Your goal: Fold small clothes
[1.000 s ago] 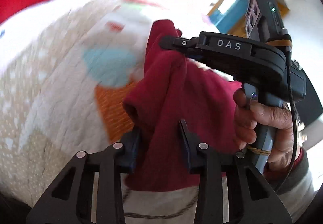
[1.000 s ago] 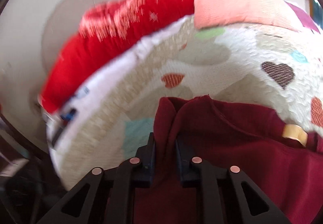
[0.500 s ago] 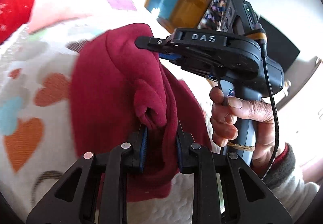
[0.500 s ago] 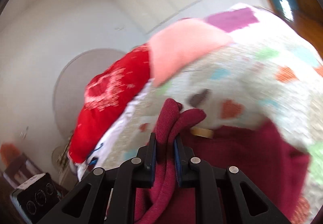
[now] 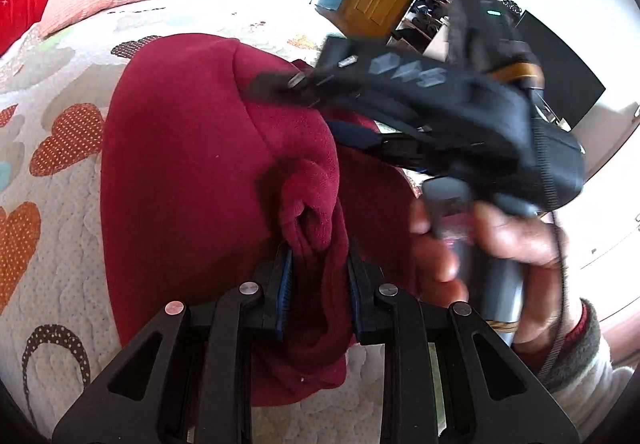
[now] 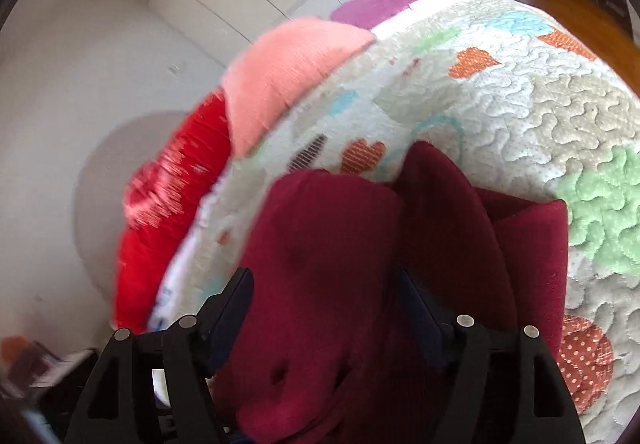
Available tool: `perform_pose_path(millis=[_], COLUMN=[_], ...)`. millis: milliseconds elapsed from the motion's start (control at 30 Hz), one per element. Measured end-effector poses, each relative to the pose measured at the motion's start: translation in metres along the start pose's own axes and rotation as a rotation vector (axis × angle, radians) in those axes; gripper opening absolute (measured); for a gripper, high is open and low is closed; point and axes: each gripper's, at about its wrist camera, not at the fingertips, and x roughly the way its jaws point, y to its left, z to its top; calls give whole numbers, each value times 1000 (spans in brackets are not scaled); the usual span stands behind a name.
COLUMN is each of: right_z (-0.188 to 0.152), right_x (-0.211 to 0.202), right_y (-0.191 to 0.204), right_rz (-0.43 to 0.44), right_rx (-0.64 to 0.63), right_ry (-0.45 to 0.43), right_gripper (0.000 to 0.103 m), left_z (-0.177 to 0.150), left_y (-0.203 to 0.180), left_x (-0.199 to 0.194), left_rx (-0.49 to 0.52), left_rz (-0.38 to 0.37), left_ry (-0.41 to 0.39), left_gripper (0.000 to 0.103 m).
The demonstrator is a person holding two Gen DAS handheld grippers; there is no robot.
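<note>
Since the earlier frames, the dark red garment (image 5: 180, 179) has been swung over from a hanging spread into a doubled heap on the bed quilt (image 5: 52, 236), and the right gripper (image 6: 324, 304), which pinched a bunched edge a moment ago, now has its jaws opening, with cloth lying loosely between them and no longer pressed. In the left wrist view that same tool is blurred above the fabric, carried by the person's right hand (image 5: 492, 244).

The left gripper (image 5: 318, 276) is clamped on a rolled fold of the garment near its lower edge; the blue pads press the cloth from both sides.

As for progress, one fold looks laid: the garment lies on the heart-patterned quilt as a rounded, thick doubled mass with a seam ridge running across its top. It is not yet tidy. The layers bulge, a puckered lump stands just ahead of the left jaws, and flaps stick up in the right wrist view. Flattening and at least one more fold seem to remain.

The garment's long axis appears to run away from the left gripper toward the far pillows, a red pillow (image 6: 160, 228) and a pink one (image 6: 288, 71), with the gripped end nearest. Which end is collar or hem I cannot tell.
</note>
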Motion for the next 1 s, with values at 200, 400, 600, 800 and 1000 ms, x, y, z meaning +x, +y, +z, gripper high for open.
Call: perform_pose_path(millis=[200,400,600,800,1000], right_z=[-3,11,16,18,-10], right_x=[11,-28,1,-35,-67], right_y=[13,36,0,-13,2], right_rz=[-32,-168,-361,-283,-126], right_rx=[-103,-337,-366,-237,-178], right_ry=[25,-67,0,-58,-35], right_gripper=[25,20,20,39,70], left_z=[0,13,14,9,-8], left_y=[-6,-38,-26,-11,25], left_x=[-14,-2,2,-58,-55], left_rx=[6,61,11,79,44], left_rz=[-13,-35,-49,30,145], left_ry=[-25,-32,47,-61,-88], left_gripper=[22,25,30,46,57])
